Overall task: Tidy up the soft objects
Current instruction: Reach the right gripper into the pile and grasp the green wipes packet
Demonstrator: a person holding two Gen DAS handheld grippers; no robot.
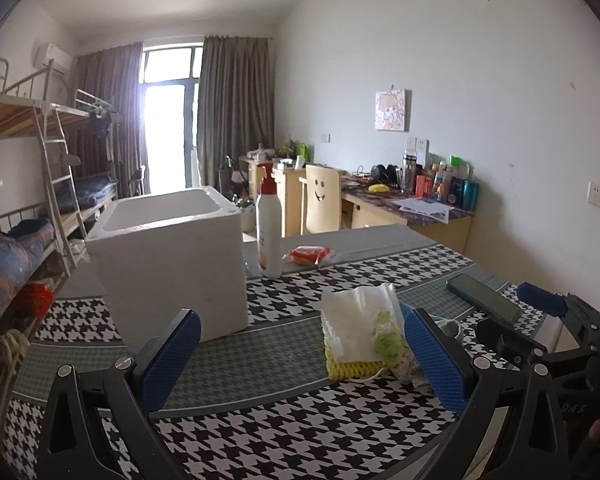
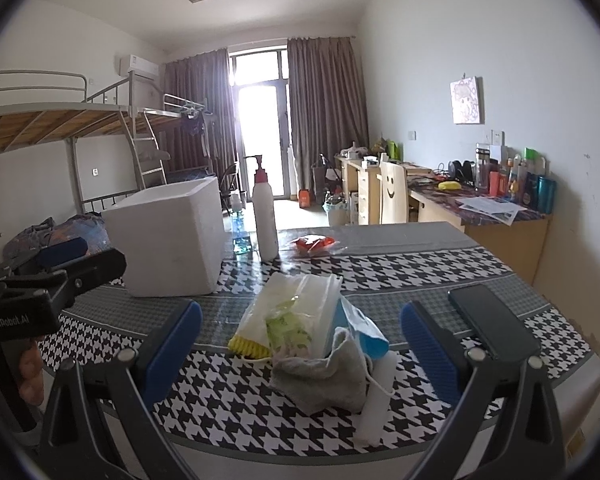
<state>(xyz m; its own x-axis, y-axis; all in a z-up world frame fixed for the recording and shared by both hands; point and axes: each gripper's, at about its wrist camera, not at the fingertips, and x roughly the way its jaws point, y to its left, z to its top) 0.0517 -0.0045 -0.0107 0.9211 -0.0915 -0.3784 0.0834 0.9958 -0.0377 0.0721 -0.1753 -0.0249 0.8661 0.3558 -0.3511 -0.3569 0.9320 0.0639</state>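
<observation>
progress: nothing sorted yet | soft pile (image 2: 308,332) lay loose on table (image 2: 420,264) | foam box (image 2: 172,236) untouched | my left claw (image 1: 300,356) and right claw (image 2: 300,344) gaped, empty

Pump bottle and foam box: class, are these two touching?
Apart. The right wrist view shows the pump bottle standing clear of the foam box, with tablecloth and a blue bottle behind visible between them.

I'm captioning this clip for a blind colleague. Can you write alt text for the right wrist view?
The open right gripper hovers over a pile of soft items on a houndstooth tablecloth: tissue packs, a grey cloth, a face mask. A white foam box, a pump bottle and a phone stand around it, in a dorm room.
</observation>
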